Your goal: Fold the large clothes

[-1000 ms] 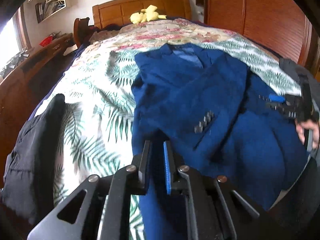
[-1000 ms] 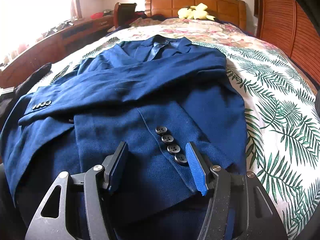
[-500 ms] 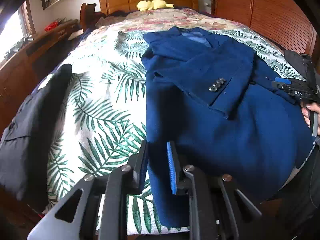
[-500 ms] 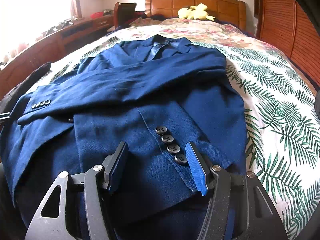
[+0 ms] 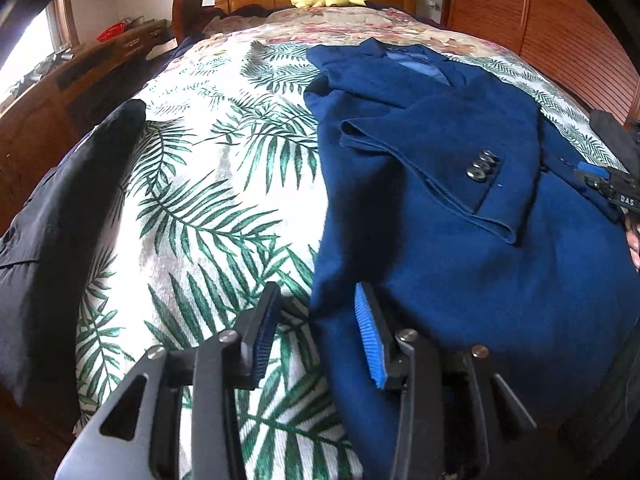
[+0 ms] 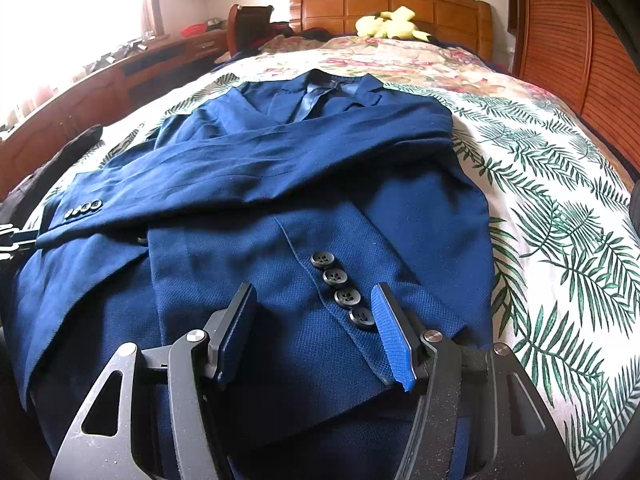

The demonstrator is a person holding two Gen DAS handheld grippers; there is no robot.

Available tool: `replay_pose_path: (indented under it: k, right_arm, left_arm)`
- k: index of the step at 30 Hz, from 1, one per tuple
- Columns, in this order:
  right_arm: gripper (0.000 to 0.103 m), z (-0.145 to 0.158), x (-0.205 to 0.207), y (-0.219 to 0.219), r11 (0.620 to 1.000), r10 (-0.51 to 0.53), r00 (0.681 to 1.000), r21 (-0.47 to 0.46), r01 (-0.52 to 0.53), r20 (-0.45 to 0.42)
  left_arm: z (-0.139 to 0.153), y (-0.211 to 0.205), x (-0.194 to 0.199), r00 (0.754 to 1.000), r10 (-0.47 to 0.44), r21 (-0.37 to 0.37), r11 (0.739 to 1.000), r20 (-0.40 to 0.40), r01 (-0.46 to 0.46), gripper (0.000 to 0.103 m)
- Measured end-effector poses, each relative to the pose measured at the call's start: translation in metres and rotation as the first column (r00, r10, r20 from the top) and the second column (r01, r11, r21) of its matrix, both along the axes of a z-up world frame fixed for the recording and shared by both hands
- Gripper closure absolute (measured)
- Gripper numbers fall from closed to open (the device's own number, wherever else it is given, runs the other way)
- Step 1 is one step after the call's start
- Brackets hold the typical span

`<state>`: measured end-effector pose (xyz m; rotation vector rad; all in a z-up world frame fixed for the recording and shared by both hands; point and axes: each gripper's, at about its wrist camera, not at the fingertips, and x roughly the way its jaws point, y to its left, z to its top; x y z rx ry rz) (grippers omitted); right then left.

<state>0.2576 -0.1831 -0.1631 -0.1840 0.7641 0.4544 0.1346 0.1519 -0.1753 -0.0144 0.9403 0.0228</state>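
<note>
A blue suit jacket [image 5: 460, 260] lies face up on the leaf-print bedspread [image 5: 208, 200], both sleeves folded across its front. My left gripper [image 5: 316, 300] hangs low over the jacket's near left edge. Its jaws are opening; the hem edge runs between them and the pads are off the cloth. In the right wrist view my right gripper [image 6: 314, 296] stands open over the jacket [image 6: 320, 168], straddling a sleeve cuff with several black buttons [image 6: 340, 290]. The right gripper [image 5: 608, 188] also shows at the right rim of the left wrist view, held by a hand.
A black garment [image 5: 52, 208] lies along the bed's left side. A yellow plush toy [image 6: 388, 24] sits by the wooden headboard [image 6: 392, 4]. A wooden dresser [image 6: 100, 92] runs along the left and slatted wardrobe doors [image 6: 600, 60] stand on the right.
The left gripper has dropped toward the jacket's near left hem and its jaws have spread apart. The right gripper and the jacket have not moved.
</note>
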Motion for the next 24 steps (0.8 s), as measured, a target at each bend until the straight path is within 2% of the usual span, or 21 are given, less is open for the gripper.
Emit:
replay_pose_path:
  k: [6,11,16,20,24]
  right_arm:
    - [0.042,-0.001,0.0,0.001,1.0,-0.001,1.0,-0.019,0.001,0.0]
    - [0.042,0.007,-0.009,-0.003,1.0,-0.001,1.0,-0.029,0.0,-0.02]
    - [0.037,0.019,-0.037,-0.031,1.0,-0.02,0.999,-0.012,0.02,-0.039]
    - [0.037,0.019,-0.065,-0.06,0.996,-0.066,0.997,-0.069,0.063,-0.045]
    - [0.037,0.016,-0.09,-0.084,0.992,-0.088,0.994,-0.097,0.082,-0.068]
  left_arm:
    - [-0.002,0.009,0.008,0.999,0.049,-0.005,0.999,-0.022,-0.049,0.053]
    - [-0.001,0.008,0.01,0.999,0.038,0.022,0.999,-0.034,-0.038,0.051]
    - [0.001,0.012,0.003,0.999,0.034,-0.015,0.999,-0.023,-0.035,0.051]
    - [0.007,0.008,-0.008,1.0,0.006,-0.016,1.0,-0.011,-0.006,0.051]
    - [0.014,0.005,-0.028,1.0,-0.024,-0.061,0.998,0.004,0.024,0.052]
